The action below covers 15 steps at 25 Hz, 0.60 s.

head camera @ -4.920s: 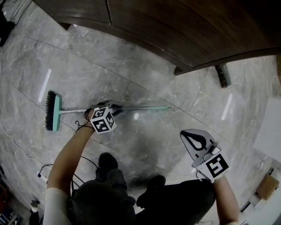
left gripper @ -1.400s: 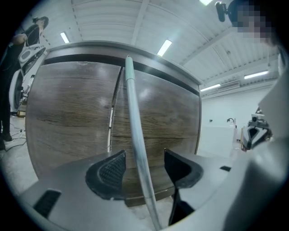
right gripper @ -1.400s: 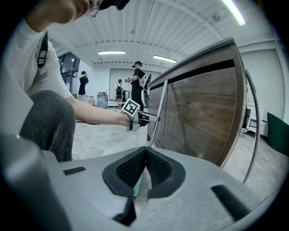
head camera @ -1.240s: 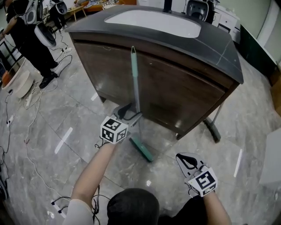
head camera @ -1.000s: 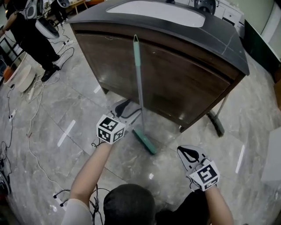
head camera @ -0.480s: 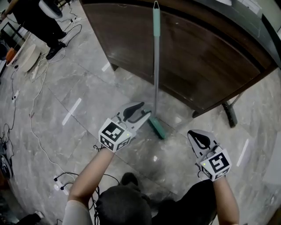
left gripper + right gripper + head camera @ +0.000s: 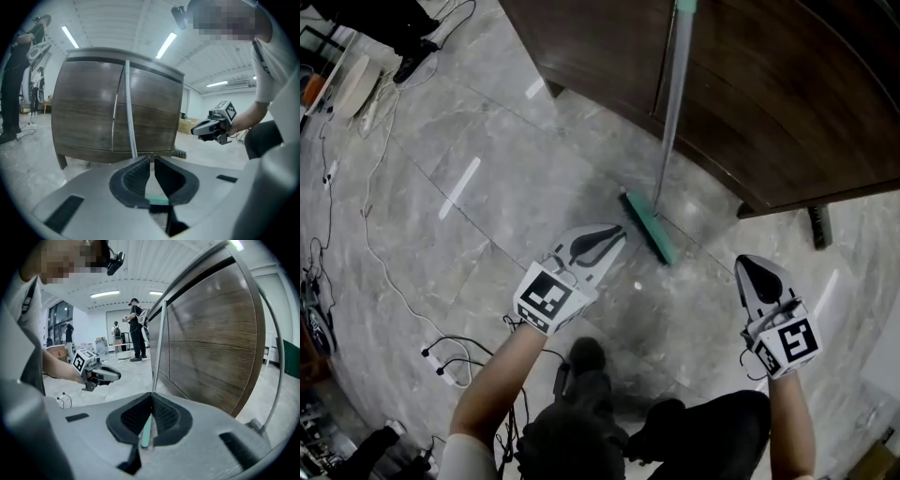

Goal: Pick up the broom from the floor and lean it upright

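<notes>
The broom stands upright, its pale handle (image 7: pixel 670 103) leaning on the dark wooden cabinet (image 7: pixel 787 112) and its green head (image 7: pixel 648 226) on the floor. My left gripper (image 7: pixel 614 234) hangs just left of the head, apart from it. Its jaws have just been closing with nothing between them, and now stand together. In the left gripper view the handle (image 7: pixel 129 117) rises beyond the left gripper (image 7: pixel 152 159). My right gripper (image 7: pixel 748 262) is shut and empty, to the right of the broom. The right gripper view shows the handle (image 7: pixel 159 343) ahead of its closed tips (image 7: pixel 152 394).
Cables (image 7: pixel 356 234) trail over the grey marble floor at the left. A dark brush-like object (image 7: pixel 818 225) lies by the cabinet's right corner. My own feet (image 7: pixel 586 361) are below the grippers. Another person stands at the far upper left (image 7: pixel 384 14).
The left gripper let go of the broom handle, drew back and down toward me, and its jaws came together. The broom stays leaning on the cabinet. The right gripper sank a little.
</notes>
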Available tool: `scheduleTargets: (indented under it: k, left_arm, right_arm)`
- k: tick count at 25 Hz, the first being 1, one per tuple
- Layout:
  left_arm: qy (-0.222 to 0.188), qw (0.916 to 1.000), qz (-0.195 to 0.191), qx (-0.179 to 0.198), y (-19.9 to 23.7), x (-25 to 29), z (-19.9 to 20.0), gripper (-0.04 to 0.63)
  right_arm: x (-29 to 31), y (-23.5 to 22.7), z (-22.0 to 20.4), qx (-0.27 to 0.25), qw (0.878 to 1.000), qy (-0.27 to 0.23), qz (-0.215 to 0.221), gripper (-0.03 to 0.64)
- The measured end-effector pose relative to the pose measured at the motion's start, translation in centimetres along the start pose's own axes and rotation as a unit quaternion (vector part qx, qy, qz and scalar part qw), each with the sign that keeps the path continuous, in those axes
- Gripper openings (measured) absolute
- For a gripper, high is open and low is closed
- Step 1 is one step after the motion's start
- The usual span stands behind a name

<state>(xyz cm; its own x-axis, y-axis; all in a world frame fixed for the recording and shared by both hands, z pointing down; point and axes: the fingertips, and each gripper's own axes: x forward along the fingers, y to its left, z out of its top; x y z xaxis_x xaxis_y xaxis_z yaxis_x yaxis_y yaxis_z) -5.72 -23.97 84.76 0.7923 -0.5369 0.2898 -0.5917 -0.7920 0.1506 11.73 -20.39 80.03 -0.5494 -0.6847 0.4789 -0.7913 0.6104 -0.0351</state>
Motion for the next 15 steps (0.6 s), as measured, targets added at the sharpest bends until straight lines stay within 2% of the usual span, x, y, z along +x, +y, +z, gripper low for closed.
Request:
scheduleTargets:
  k: [3,8,12,15]
  left_arm:
    - [0.012,0.9996,-0.002,-0.025,-0.8,-1.7,0.1,0.023]
    - [0.024,0.9958,0.005,-0.089,-3.4,-5.3,0.6,0.009]
    - [0.043,0.9932,0.015,-0.107,-5.6,-9.5,5.7,0.009]
    - [0.057,0.9914,0.022,-0.115,-6.7,-12.4,10.7,0.009]
  right_arm:
    - [-0.1,0.9,1.3,0.035,0.999,0.007,0.006,0.0]
    - [-1.7,4.5,3.6,0.024,0.998,0.036,0.049,0.0]
    - [-4.4,6.6,7.4,0.049,0.996,0.054,0.059,0.0]
    - [-6.6,7.8,11.0,0.046,0.995,0.062,0.057,0.0]
